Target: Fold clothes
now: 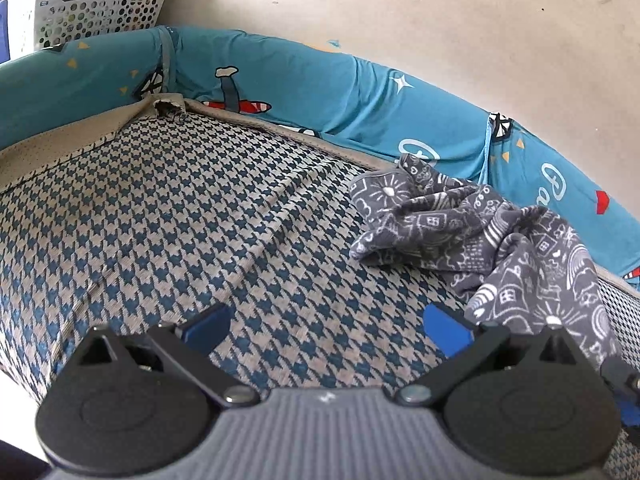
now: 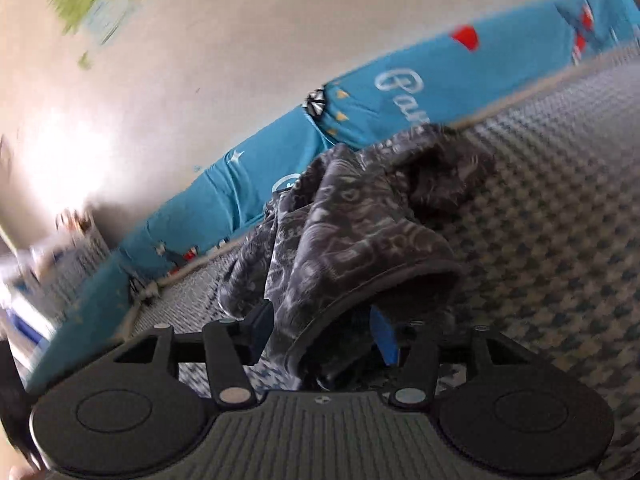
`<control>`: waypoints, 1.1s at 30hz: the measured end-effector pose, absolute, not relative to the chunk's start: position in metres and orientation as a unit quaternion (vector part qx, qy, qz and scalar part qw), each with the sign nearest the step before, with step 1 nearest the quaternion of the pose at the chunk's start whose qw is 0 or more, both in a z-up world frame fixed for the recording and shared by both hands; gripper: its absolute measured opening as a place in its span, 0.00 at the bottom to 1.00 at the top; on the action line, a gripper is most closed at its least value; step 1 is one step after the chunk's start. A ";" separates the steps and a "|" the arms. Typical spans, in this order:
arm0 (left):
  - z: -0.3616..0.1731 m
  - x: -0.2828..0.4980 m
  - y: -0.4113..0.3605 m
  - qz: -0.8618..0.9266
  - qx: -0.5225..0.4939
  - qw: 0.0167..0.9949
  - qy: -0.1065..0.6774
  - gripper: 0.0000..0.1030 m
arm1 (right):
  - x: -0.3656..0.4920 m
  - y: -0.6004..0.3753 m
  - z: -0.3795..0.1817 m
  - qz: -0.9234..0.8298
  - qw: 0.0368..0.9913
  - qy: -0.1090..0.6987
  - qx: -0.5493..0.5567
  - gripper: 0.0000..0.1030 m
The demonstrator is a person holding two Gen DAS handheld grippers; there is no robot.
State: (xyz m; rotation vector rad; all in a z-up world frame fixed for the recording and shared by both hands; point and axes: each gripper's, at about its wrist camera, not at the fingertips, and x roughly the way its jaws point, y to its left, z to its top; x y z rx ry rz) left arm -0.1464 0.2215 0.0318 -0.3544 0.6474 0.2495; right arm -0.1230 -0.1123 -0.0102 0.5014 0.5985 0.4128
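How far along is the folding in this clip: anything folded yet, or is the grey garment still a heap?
Nothing looks folded: the grey patterned garment lies crumpled on the houndstooth mat beside the blue bumper. In hand: a hem of it hangs between the right gripper's fingers, which stand apart without pinching it; the left gripper is open over bare mat. Left: spreading it flat and every fold.

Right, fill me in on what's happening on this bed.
A person with a gripper in each hand is folding clothes. A crumpled grey garment lies on the checked mat by the blue bumper. The right gripper has its jaws apart with a hem of the garment between them. The left gripper is open over bare mat.
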 end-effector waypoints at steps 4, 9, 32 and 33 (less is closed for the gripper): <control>0.031 -0.145 0.218 0.124 -0.171 0.925 0.317 1.00 | -0.107 -0.128 -0.016 0.193 0.877 0.302 0.320 0.51; 0.030 -0.143 0.215 0.124 -0.167 0.925 0.319 1.00 | -0.089 -0.133 -0.018 0.176 0.873 0.300 0.342 0.51; 0.068 -0.171 0.258 0.142 -0.216 0.934 0.248 1.00 | -0.166 0.030 0.032 0.355 0.916 0.186 -0.017 0.13; 0.068 -0.173 0.261 0.142 -0.221 0.933 0.248 1.00 | -0.169 0.036 0.029 0.358 0.914 0.188 -0.027 0.13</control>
